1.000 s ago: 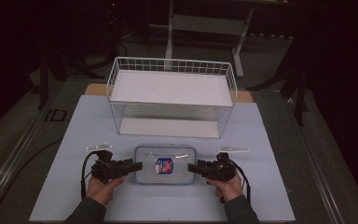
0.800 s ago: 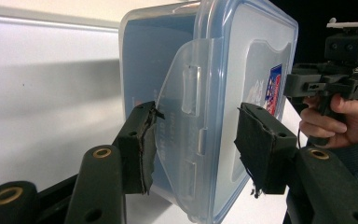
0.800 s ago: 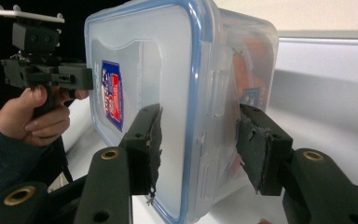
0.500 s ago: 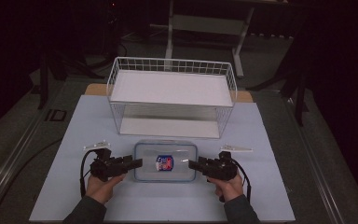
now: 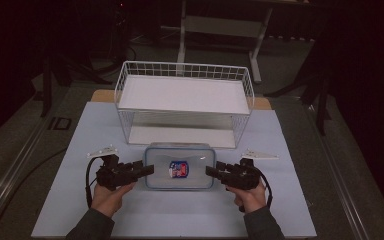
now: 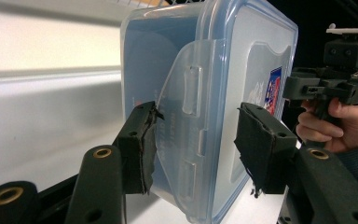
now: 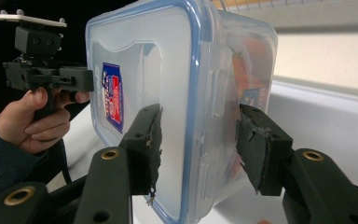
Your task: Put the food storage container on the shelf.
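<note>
Covering table (image 5: pixel 80 130); perhaps white mat (image 5: pixel 180 215)

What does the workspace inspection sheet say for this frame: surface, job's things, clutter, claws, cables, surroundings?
Surface: white mat on the table, dimly lit.
Job's things: lidded plastic box with a red-blue label, lying flat in front of the wire basket; basket has two white shelves, nothing seen on them.
Clutter: nothing seen.
Claws: left claw at the box's left end, right claw at its right end; in each gripper view the jaws straddle the box's edge with gaps showing, not clamped.
Cables: black cable loops from the left gripper; another trails by the right hand.
Surroundings: dark room, metal frame legs behind the table.
</note>
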`<state>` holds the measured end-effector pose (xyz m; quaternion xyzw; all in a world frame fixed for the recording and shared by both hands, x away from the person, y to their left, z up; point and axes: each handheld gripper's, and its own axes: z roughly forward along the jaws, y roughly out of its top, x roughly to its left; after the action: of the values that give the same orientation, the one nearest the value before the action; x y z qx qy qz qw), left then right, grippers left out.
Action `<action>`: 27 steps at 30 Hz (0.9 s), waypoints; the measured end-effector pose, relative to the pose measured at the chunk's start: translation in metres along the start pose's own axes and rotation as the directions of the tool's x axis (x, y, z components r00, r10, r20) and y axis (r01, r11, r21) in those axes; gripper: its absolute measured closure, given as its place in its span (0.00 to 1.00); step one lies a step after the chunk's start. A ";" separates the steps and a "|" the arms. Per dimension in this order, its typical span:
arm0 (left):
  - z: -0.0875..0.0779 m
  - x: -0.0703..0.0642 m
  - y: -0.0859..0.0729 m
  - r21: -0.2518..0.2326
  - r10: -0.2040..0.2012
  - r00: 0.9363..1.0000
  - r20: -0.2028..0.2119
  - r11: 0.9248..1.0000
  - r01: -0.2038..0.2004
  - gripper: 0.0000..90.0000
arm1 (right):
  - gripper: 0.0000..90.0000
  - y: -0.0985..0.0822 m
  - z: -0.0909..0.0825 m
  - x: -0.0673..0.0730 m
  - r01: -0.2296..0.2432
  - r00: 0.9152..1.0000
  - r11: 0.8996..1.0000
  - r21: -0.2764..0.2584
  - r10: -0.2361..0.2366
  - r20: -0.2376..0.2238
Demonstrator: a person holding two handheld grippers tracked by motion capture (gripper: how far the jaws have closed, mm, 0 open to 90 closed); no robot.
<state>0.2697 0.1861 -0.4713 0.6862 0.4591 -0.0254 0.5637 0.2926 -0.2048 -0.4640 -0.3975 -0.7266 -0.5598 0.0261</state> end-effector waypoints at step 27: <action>-0.013 -0.032 0.048 -0.041 0.129 0.992 -0.004 0.991 -0.129 0.54 | 0.57 0.032 -0.022 0.018 0.065 0.998 0.993 -0.102 -0.065 0.000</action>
<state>0.2763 0.1802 -0.4127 0.7025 0.4148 0.0212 0.5779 0.2909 -0.2112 -0.4214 -0.3735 -0.7097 -0.5973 -0.0113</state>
